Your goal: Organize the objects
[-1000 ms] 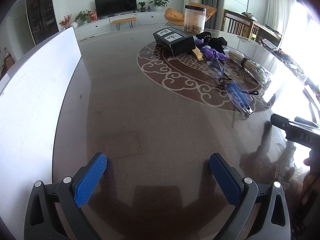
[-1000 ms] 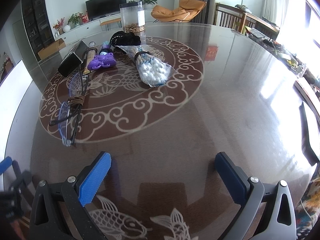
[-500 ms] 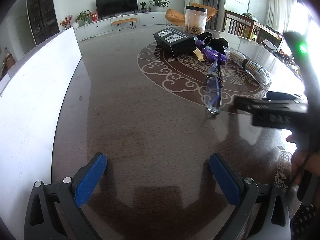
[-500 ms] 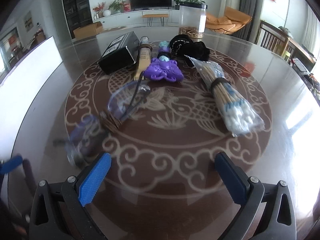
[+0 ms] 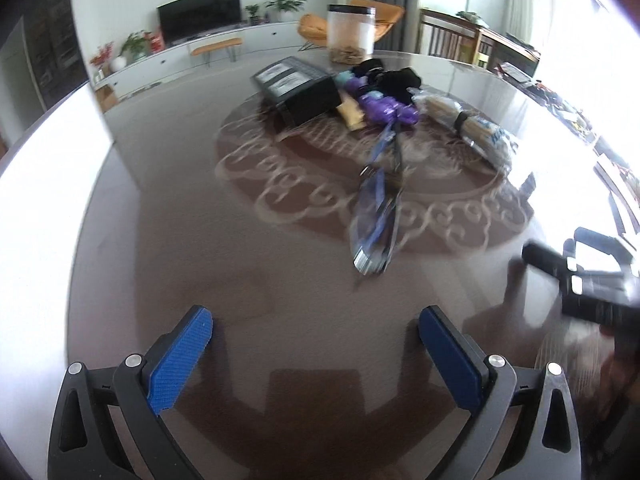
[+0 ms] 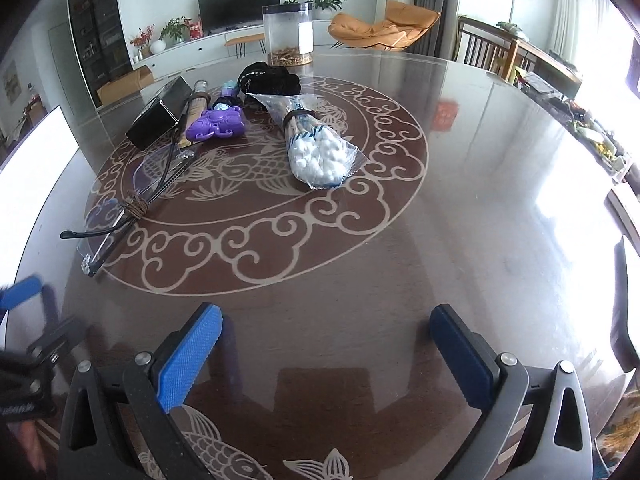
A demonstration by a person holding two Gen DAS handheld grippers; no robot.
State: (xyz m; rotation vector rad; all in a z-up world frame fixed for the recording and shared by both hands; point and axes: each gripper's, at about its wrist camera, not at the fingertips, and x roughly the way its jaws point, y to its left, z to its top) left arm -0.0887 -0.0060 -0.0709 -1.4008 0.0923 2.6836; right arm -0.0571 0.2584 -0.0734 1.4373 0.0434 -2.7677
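Blue-padded jaws of the left gripper (image 5: 316,344) and right gripper (image 6: 326,344) both gape wide, empty, at lower frame. Safety glasses (image 6: 128,196), left of centre on the glass table (image 6: 480,200), run lengthwise from lower left toward the black box (image 6: 160,118) at upper left, temple tips nearest.

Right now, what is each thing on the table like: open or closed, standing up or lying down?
Left hand-held gripper: open, holding nothing.
Right hand-held gripper: open, holding nothing.
Clear jar: upright, lid on, a little brown stuff at the bottom.
Black box: closed, lying flat.
Glasses: folded, tied with a brown band, lying flat.
Cotton swab bag: lying down, banded at the middle.
Purple toy: lying flat.
Black cloth: bunched up.
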